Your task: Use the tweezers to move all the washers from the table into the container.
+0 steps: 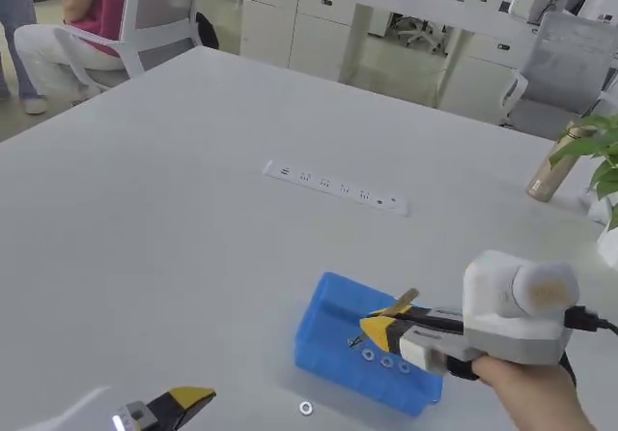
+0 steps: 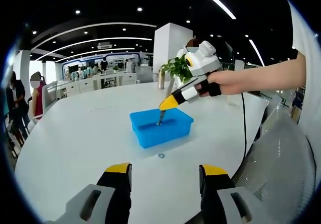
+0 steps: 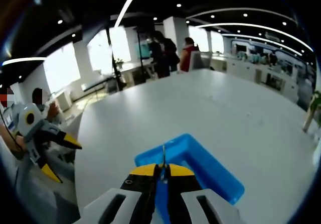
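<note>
Over the blue rectangular plastic container [image 1: 330,313], at the near right of the white worktop [image 1: 193,209], the right tongs [image 1: 372,332] are pressed together on a pair of thin metal tweezers [image 3: 163,156]. The tweezer tips point down inside the container's walls. Whether the tips carry anything is too small to tell. Three small silver ring-shaped metal washers [image 1: 387,361] lie in a row on the container floor. One loose washer [image 1: 305,409] lies on the bare worktop just outside the container, at its seven o'clock in the head view. The left tongs [image 2: 165,184] are spread and hold nothing, hovering at about eight o'clock of the container and well apart from it. A white power strip [image 1: 333,187] lies flat at twelve o'clock, well beyond the work.

By these positions the task appears nearly done, with one pick probably left.

Hazards from here:
- The flat loose washer offers little edge, so tips closing askew could flick it across the smooth worktop.
- The tweezers might twist between the tongs if pressed hard against the surface.
- Tips dragged against the container's near wall on the way out could shove the light container.
- A release made too high may let a washer bounce over the rim.
</note>
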{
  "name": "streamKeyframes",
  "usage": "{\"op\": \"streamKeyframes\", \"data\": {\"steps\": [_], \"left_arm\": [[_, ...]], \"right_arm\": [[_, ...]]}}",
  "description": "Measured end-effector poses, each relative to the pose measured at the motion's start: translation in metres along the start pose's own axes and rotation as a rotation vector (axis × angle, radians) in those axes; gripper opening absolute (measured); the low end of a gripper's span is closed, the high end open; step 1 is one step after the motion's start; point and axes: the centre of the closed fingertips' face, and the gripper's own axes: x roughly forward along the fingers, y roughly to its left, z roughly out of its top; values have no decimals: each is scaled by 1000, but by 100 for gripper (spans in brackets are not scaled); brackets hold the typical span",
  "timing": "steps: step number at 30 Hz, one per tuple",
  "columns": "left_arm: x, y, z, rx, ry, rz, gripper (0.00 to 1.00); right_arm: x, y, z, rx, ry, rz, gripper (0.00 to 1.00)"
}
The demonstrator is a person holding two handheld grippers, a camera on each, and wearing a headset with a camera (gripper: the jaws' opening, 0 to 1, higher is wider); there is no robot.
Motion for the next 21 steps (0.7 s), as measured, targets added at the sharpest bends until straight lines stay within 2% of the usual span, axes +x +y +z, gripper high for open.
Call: {"op": "streamKeyframes", "data": {"steps": [6,11,16,21], "left_arm": [[1,-2,-2,3,10,-9,52],[1,-2,0,-1,2,-14,53],[1,-2,-1,-4,2,-15,52],[0,-2,0,-7,-1,-16,50]], "right_arm": [[12,-5,-10,-4,52,-9,3],[18,-9,-14,0,81,-12,3],[20,-5,-12,5,88,-12,3],[23,-7,-13,4,101,-15,3]]}}
